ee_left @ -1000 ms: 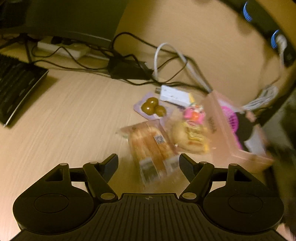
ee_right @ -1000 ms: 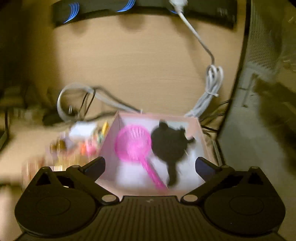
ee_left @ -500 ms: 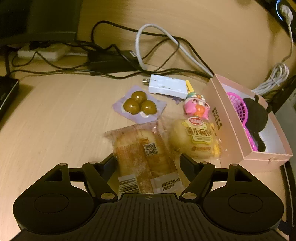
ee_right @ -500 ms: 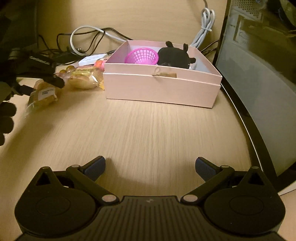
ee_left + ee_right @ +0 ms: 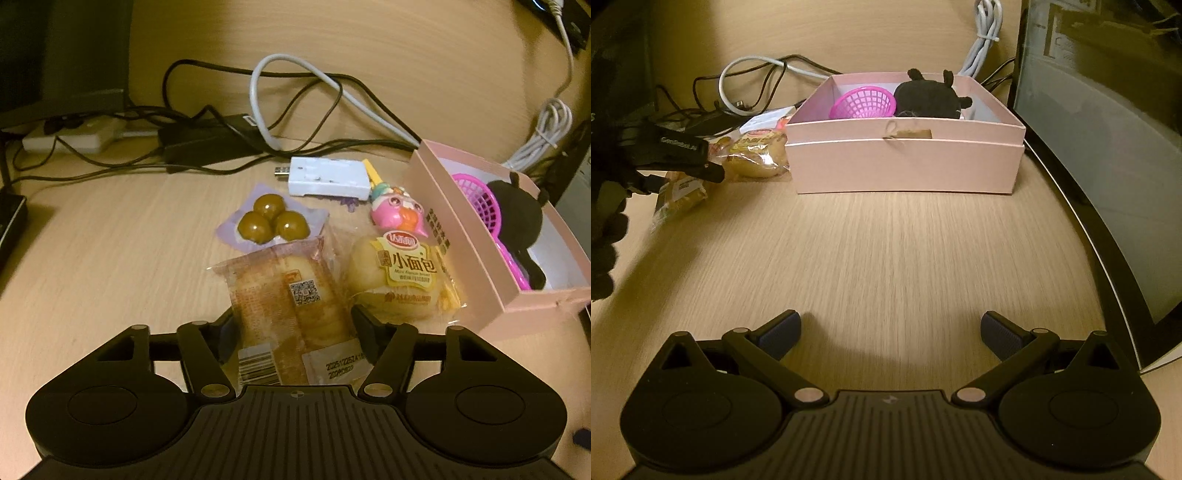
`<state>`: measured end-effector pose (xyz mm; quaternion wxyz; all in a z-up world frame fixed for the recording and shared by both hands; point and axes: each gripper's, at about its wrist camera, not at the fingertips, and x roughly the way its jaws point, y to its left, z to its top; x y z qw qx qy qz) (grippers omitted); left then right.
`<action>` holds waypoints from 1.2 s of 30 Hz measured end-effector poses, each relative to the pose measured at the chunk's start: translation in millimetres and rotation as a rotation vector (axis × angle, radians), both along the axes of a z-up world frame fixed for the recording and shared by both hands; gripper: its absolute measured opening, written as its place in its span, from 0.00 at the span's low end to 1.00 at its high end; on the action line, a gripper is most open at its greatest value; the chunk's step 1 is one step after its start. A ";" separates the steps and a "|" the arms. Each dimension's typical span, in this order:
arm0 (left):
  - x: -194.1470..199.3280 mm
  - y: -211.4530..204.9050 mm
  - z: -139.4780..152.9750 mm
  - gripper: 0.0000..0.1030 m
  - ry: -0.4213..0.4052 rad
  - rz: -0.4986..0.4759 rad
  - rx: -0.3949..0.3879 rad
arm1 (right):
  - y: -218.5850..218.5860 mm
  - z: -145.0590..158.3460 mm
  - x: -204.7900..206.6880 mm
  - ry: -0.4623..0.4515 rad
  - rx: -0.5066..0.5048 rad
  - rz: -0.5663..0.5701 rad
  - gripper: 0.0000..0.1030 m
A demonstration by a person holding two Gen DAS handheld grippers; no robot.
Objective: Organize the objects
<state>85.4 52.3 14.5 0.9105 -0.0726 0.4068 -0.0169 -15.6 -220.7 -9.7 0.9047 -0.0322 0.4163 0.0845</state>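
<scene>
A long wrapped bread packet (image 5: 284, 291) lies on the wooden table between the fingers of my left gripper (image 5: 293, 321). Its jaws are closing and the pads stand at the wrapper's sides. To its right lie a round bun packet (image 5: 402, 277), a pink toy (image 5: 397, 212), a pack of three brown balls (image 5: 271, 221) and a white USB device (image 5: 328, 181). The pink box (image 5: 465, 236) holds a pink basket (image 5: 484, 206) and a black plush (image 5: 517, 218). My right gripper (image 5: 890, 328) hangs open over bare table in front of the box (image 5: 905, 162).
Tangled cables, a black adapter (image 5: 207, 146) and a white power strip (image 5: 74, 138) lie along the back wall. A dark computer case (image 5: 1108, 147) stands right of the box. A keyboard edge (image 5: 11, 221) shows at the far left.
My left gripper came forward and down until the bread packet lay between its fingers, then its jaws narrowed. My right gripper dropped from above the box to low over the table before it.
</scene>
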 end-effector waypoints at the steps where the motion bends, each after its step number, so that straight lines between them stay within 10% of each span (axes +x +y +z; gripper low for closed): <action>1: -3.6 2.5 0.3 0.64 0.004 -0.003 -0.002 | 0.7 0.6 1.5 0.004 0.000 0.016 1.00; 22: -107.5 99.0 7.6 0.61 0.048 0.075 -0.050 | 151.3 38.2 51.3 -0.181 0.016 0.309 0.99; 29: -115.5 113.1 5.2 0.62 0.023 0.053 -0.062 | 188.7 38.1 59.7 -0.038 0.136 0.460 0.96; 36: -114.8 115.1 3.8 0.63 0.012 0.001 -0.055 | 189.0 30.2 67.4 -0.033 0.068 0.355 0.96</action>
